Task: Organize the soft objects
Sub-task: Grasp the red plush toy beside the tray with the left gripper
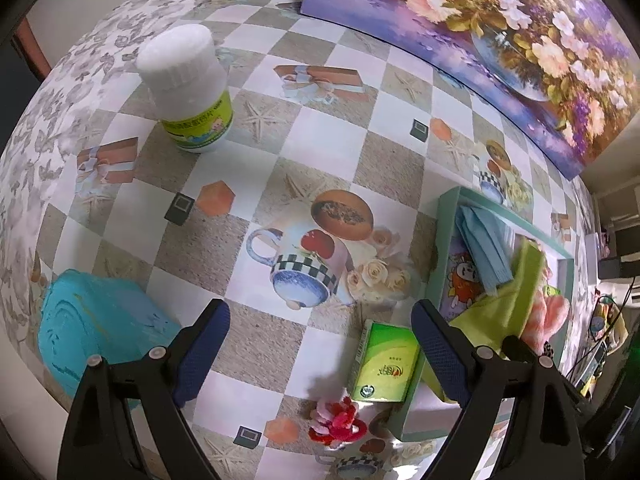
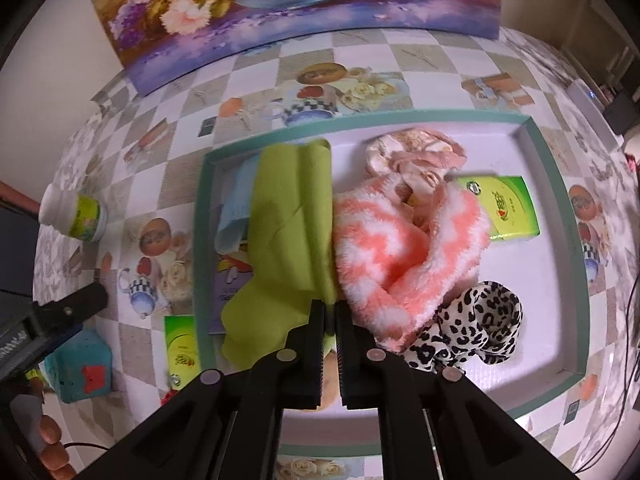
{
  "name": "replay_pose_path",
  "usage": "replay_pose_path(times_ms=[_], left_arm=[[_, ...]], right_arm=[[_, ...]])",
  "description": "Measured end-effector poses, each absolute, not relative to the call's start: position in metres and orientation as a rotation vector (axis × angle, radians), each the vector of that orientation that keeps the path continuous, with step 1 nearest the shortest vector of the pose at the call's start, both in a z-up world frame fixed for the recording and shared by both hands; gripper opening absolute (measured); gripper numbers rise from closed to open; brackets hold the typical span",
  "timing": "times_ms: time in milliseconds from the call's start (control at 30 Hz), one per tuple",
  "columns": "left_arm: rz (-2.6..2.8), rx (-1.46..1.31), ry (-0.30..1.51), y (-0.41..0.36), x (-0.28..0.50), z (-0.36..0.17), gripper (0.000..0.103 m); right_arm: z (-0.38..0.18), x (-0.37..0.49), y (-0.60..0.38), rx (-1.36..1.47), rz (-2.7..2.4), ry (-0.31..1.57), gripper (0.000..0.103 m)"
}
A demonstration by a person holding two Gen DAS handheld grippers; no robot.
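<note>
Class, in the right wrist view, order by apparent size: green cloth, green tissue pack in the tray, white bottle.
1. green cloth, though nearness to the camera enlarges it
2. green tissue pack
3. white bottle

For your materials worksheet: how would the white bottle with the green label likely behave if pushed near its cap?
The white bottle stands upright, taller than wide, so it would probably tip rather than slide. Being round, it would likely roll afterwards. It looks like rigid plastic, so probably won't dent.

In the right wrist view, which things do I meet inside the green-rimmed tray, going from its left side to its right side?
light blue cloth → green cloth → pink and white fluffy cloth → green tissue pack. The right gripper is shut on the green cloth's edge.
</note>
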State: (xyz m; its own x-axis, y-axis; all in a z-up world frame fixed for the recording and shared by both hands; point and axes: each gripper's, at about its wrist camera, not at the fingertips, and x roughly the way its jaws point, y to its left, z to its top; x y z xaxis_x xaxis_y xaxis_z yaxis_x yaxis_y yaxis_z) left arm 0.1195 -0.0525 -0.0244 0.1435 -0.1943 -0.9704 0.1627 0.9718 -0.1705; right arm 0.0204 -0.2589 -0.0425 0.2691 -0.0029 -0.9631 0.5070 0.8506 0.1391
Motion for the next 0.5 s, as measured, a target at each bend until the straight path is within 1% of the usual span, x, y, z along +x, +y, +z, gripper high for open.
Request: replay_pose_path(times_ms=[100, 133, 233, 267, 433, 500], left_arm=[[-0.266, -0.023, 1.404, -0.054, 0.114, -0.024, 0.092], [-0.27, -0.022, 1.404, -0.055, 0.112, -0.023, 0.092], [-0.293, -0.016, 1.4, -0.059, 0.102, -0.02, 0.092], [-0.305, -0.012, 1.398, -0.06, 0.097, -0.019, 0.092], [-0.315, -0.003, 1.4, -0.058, 0.077, -0.019, 0.092], [-0.307, 0.006, 1.4, -0.055, 0.069, -0.022, 0.092]], right_arm=[[-0.034, 0.022, -0.25, 0.447, -0.337, 1.246, 0.008], [-0.032, 0.021, -0.248, 0.44, -0.333, 1.245, 0.009], [-0.027, 0.019, -0.243, 0.435, -0.324, 1.234, 0.02], [-0.025, 0.017, -0.243, 0.437, -0.324, 1.232, 0.022], [-0.028, 0.006, -0.234, 0.441, -0.32, 1.253, 0.024], [-0.03, 0.0, -0.231, 0.447, -0.324, 1.259, 0.029]])
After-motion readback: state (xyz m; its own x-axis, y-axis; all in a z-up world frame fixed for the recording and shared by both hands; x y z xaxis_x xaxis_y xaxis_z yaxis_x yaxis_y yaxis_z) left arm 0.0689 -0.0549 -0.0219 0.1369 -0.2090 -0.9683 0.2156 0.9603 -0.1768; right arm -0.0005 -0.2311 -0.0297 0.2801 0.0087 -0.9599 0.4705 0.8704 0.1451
